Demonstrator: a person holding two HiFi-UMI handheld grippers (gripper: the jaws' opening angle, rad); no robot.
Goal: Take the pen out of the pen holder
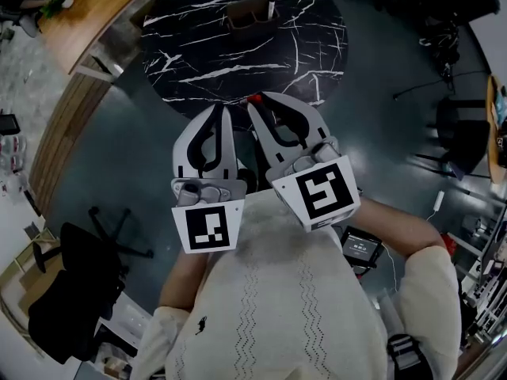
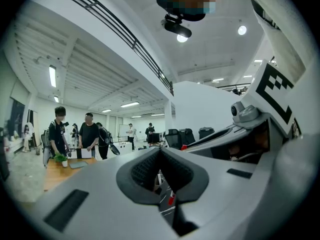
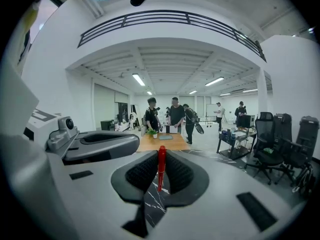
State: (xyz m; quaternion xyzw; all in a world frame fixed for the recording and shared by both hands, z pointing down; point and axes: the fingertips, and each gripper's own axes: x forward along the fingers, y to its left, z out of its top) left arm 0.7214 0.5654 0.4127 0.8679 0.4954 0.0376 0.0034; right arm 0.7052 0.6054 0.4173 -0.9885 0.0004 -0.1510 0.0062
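The right gripper (image 1: 264,104) pinches 1 red pen (image 3: 161,168) between its clenched jaws, well apart from the pen holder (image 1: 249,16) on the black marble table (image 1: 198,54). The left gripper (image 2: 160,155) is clenched on nothing. With so narrow a pinch, the pen could likely pivot or slip and drop.

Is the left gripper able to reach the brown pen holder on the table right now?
Probably not from here. The left gripper sits by the near edge of the round black marble table, and the brown pen holder stands at the far side. Nothing lies between them, though.
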